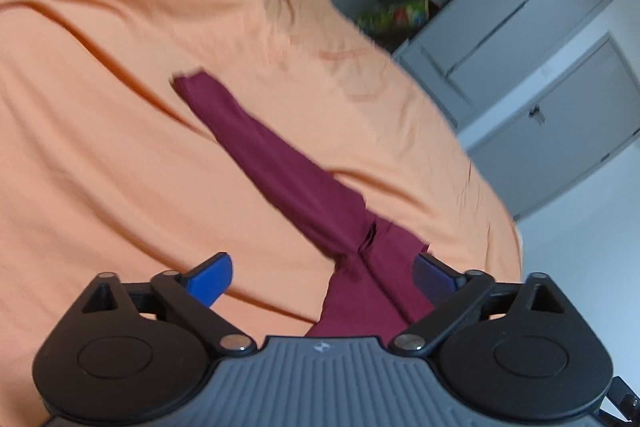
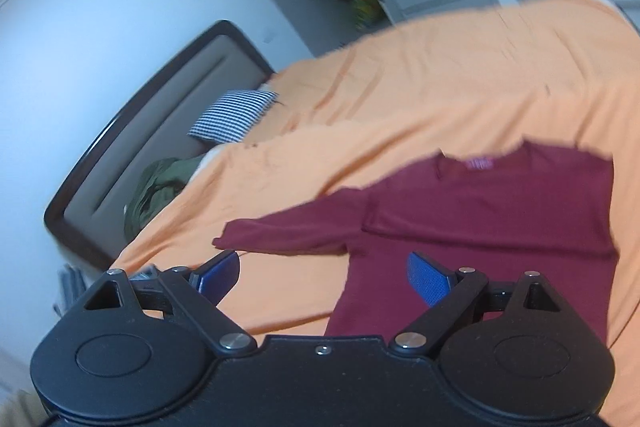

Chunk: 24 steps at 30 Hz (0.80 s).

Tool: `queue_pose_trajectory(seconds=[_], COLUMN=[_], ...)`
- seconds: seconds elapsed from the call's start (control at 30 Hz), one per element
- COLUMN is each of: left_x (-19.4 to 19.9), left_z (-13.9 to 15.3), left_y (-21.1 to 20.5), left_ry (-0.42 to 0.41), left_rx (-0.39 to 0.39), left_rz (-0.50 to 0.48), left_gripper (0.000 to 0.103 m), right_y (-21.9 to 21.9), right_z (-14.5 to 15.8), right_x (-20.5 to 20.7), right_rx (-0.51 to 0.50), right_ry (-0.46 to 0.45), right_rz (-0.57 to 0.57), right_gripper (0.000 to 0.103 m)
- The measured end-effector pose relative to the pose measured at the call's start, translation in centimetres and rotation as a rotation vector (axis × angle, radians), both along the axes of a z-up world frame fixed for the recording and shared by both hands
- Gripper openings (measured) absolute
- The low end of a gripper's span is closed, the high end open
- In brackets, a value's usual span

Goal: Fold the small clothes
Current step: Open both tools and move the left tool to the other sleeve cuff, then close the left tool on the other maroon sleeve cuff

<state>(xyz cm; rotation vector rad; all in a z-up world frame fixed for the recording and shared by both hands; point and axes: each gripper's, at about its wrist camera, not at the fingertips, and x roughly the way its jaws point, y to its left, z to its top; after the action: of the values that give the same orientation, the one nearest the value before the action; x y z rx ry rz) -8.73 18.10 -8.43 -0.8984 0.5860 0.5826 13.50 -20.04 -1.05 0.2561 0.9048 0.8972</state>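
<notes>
1. Covering nearly the whole working surface: bed (image 2: 460, 75) under an orange sheet (image 1: 100, 147), soft and rumpled, so likely to give under any downward press and to wrinkle along with whatever slides over it.
2. Lying flat on that sheet: maroon long-sleeved top (image 2: 500, 211), body partly folded over itself with a crease running across, collar and label toward the far edge in the right wrist view. Reads as thin knit: light, limp, no stiffness, apt to sag and stretch when lifted by one point, probably not slippery against the cotton.
3. Stretching away from the body: one sleeve (image 1: 256, 147), long and narrow, lying straight across the sheet with its cuff at the far end. Best taken at the cuff and near the shoulder seam, two points together, to carry it over without twisting.
4. Bunching at the underarm (image 1: 368, 239): small puckers, worth smoothing before the next fold.
5. Hovering above the cloth: left gripper (image 1: 322, 277), blue fingers (image 1: 210, 277) spread wide, nothing between them, underarm region just below.
6. Hovering likewise: right gripper (image 2: 322, 275), fingers (image 2: 430, 277) spread wide and empty, over the lower body edge of the top.
7. Advising a pinch at hems or seams, where doubled fabric gives firmer purchase than a single layer.
</notes>
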Motion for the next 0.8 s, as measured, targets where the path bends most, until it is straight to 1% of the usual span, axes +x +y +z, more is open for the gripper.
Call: queue_pose_trajectory(seconds=[0.03,0.1,0.17,0.23,0.3,0.37,0.47,0.57,0.63,0.67,0.73,0.77,0.8], left_x=[-0.8,-2.1,-2.9,-3.2,-2.6,-1.3,1.1,4.0,6.0,6.7,7.7,8.2,8.6], left_z=[0.5,0.9,1.1,1.2,0.9,-0.1,-2.7,-6.7,-9.9,-11.3,-14.0,-15.3,-16.5], left_y=[-0.3,-0.3,0.5,2.0,4.4,7.6,13.4,19.2,22.5,23.9,26.2,27.2,28.0], left_ry=[-0.004,-0.013,-0.018,-0.023,-0.025,-0.026,-0.049,-0.07,-0.073,-0.075,-0.082,-0.081,-0.069], left_rx=[0.006,0.009,0.033,0.088,0.146,0.162,0.156,0.133,0.11,0.093,0.048,0.02,-0.006], left_rz=[0.018,0.032,0.036,0.05,0.055,0.057,0.082,0.109,0.119,0.131,0.168,0.187,0.208], left_gripper=[0.1,0.1,0.1,0.1,0.1,0.099,0.097,0.093,0.081,0.078,0.065,0.061,0.055], right_y=[-0.2,-0.3,0.0,0.2,0.3,0.7,1.6,3.0,4.2,5.0,6.6,7.5,8.4], right_z=[0.3,0.4,0.6,1.3,2.2,2.5,2.2,1.5,0.7,0.4,-0.3,-0.5,-0.8], right_x=[-0.3,-0.5,-0.8,-1.6,-2.3,-2.9,-3.8,-4.6,-5.2,-5.6,-6.4,-6.8,-7.2], right_rx=[0.022,0.048,0.058,0.072,0.076,0.068,0.023,-0.053,-0.106,-0.124,-0.159,-0.172,-0.185], right_ry=[-0.012,0.001,0.035,0.03,0.011,0.008,0.0,0.011,0.042,0.055,0.073,0.079,0.088], right_rz=[0.008,0.019,0.036,0.039,0.033,0.019,-0.025,-0.094,-0.134,-0.145,-0.159,-0.166,-0.171], right_gripper=[0.1,0.101,0.1,0.1,0.101,0.101,0.101,0.101,0.1,0.1,0.1,0.1,0.1])
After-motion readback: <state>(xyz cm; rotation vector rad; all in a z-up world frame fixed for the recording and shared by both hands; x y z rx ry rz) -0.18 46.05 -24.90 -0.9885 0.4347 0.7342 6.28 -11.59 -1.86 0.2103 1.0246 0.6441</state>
